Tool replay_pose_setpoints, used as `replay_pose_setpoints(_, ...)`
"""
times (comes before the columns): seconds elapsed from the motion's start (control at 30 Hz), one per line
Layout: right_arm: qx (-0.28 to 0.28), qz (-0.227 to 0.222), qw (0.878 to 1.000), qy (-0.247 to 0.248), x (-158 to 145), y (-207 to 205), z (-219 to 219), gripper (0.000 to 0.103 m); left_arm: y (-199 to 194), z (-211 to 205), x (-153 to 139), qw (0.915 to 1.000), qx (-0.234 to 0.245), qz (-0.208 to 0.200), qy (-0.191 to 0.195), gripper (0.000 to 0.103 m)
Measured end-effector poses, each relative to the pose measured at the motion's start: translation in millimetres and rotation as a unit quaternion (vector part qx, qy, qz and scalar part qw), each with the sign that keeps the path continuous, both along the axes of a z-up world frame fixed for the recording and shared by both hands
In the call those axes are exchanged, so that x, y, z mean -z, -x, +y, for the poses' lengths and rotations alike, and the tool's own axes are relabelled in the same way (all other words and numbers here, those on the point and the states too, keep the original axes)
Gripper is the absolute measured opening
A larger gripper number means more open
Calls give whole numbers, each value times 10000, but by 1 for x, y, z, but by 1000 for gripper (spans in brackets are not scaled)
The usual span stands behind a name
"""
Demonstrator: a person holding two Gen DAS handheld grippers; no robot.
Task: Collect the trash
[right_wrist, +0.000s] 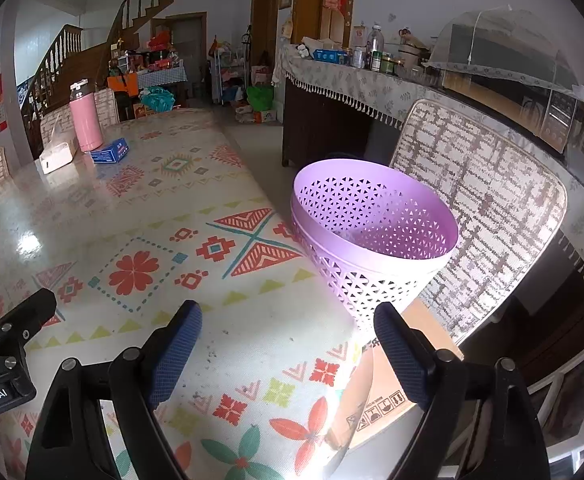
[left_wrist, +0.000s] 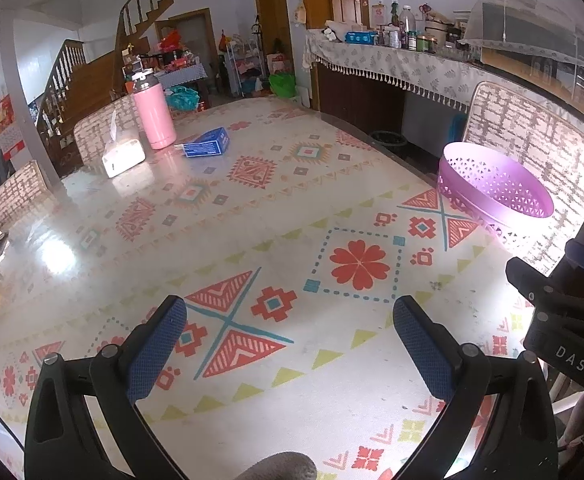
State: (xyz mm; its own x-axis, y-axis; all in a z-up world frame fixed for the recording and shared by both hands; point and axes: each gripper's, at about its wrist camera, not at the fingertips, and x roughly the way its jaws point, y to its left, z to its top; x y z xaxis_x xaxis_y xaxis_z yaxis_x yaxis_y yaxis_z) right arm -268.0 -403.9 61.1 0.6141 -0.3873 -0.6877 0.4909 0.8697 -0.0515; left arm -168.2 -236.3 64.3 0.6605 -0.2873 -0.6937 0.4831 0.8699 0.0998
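Here, the left gripper [left_wrist: 290, 344] hangs over the patterned tabletop [left_wrist: 252, 208] with its blue-padded fingers [left_wrist: 158, 350] spread wide and nothing between them; under the gap lies only the printed cloth with its red triangles and blue cross. The right gripper [right_wrist: 288, 354] is likewise spread wide and empty, tilted down over the near right edge of the tabletop [right_wrist: 196, 280], with one finger over the cloth and the other over a brown cardboard box [right_wrist: 384, 392] that stands beside the table edge, below it.

The purple basket [right_wrist: 372, 240], perforated with small triangles, sits just ahead of the right gripper at the table's right edge, seemingly resting on the cardboard box and leaning against the table edge; its inside looks empty as far as can be seen. In the left wrist view the same purple basket [left_wrist: 496, 184] appears at the right side, in front of a chair back [left_wrist: 532, 136] with a brick-like pattern.

Well apart from both grippers, at the far left end of the tabletop, lies a flattened blue carton [left_wrist: 208, 143] on its side. Just beside it stands a pink bottle [left_wrist: 154, 114], upright, and next to that a white tissue box [left_wrist: 123, 156] with a tissue sticking up. The right gripper's black body shows at the right edge of the left wrist view.
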Motion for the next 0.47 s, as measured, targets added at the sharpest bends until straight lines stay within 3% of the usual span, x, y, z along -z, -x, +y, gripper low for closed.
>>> replay_pose_setpoints(0.47, -59, 96, 9999, -50, 4, -6, 2, 91, -1, 2, 0, 9998, 26, 159, 135, 103)
